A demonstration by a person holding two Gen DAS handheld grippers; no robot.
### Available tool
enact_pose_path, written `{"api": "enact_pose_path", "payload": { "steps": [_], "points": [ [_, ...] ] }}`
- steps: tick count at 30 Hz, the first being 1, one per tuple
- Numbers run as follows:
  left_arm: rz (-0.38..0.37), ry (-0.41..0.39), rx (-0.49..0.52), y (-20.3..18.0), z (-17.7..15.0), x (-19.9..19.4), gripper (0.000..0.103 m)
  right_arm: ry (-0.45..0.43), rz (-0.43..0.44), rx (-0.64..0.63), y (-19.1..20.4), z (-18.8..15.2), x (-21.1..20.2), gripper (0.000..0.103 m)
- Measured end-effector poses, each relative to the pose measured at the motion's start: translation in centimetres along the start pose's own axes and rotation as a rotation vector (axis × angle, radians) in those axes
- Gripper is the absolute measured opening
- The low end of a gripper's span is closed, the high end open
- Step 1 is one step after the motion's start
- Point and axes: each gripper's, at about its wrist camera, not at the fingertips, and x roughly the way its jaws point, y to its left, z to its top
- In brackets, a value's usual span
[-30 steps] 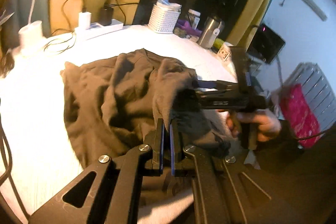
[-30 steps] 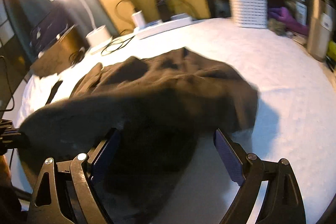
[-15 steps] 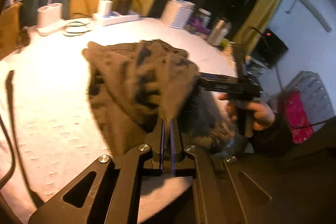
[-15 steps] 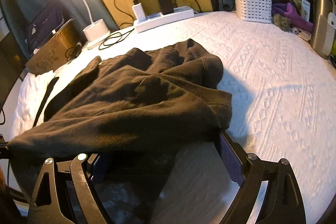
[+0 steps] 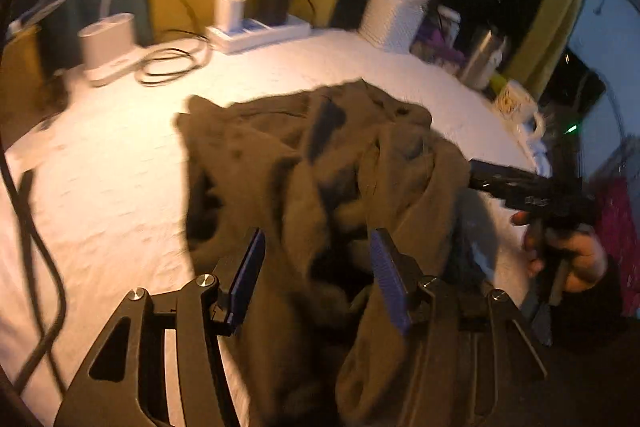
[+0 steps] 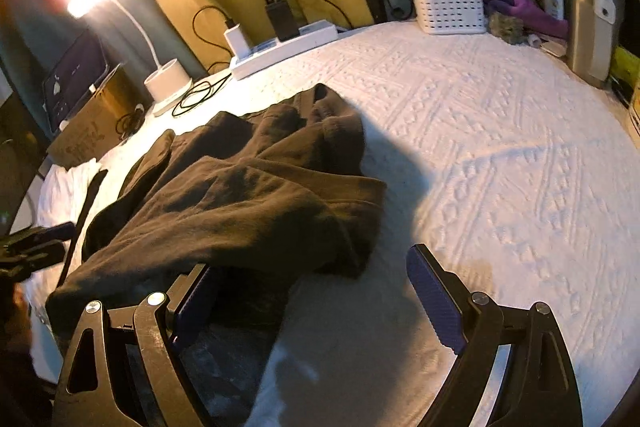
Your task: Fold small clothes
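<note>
The left gripper (image 5: pixel 316 267) angles downward and its jaws are opening, the blue pads (image 5: pixel 250 267) parted with brown cloth lying in the gap between them. The right gripper (image 6: pixel 312 303) also tilts downward with its jaws spread wide, its left pad at the cloth's edge and its right pad over bare surface. In the left wrist view, the person's right hand (image 5: pixel 568 255) wraps the right gripper's handle, a dark sleeve behind it.

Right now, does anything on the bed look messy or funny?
Yes. The brown garment lies bunched and rumpled on the white bedspread, not flat or folded, and its near edge hangs over the side. The left claw is opening with the cloth loose between its jaws. Nothing looks spilled or broken.
</note>
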Motion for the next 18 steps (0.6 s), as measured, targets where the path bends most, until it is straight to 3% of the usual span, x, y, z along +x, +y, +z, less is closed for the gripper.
{"api": "enact_pose_path", "payload": {
  "steps": [1,3,6,13,18],
  "points": [
    [0.032,0.022,0.005,0.0,0.0,1.0,0.053,0.001,-0.001,0.003,-0.2,-0.1,-0.1,0.091],
    [0.073,0.040,0.015,0.2,-0.3,1.9,0.019,0.002,-0.006,0.003,-0.5,-0.3,-0.3,0.091],
    [0.083,0.042,0.016,0.9,-1.4,0.8,0.005,0.002,-0.010,0.000,-0.7,-0.5,-0.5,0.091],
    [0.195,0.082,-0.060,4.8,-5.7,-2.3,0.004,0.022,0.009,-0.021,0.4,-0.4,0.7,0.091],
    [0.175,0.102,-0.107,5.8,-6.5,-3.4,0.006,0.016,0.015,-0.048,1.6,-0.1,0.7,0.091]
  ]
}}
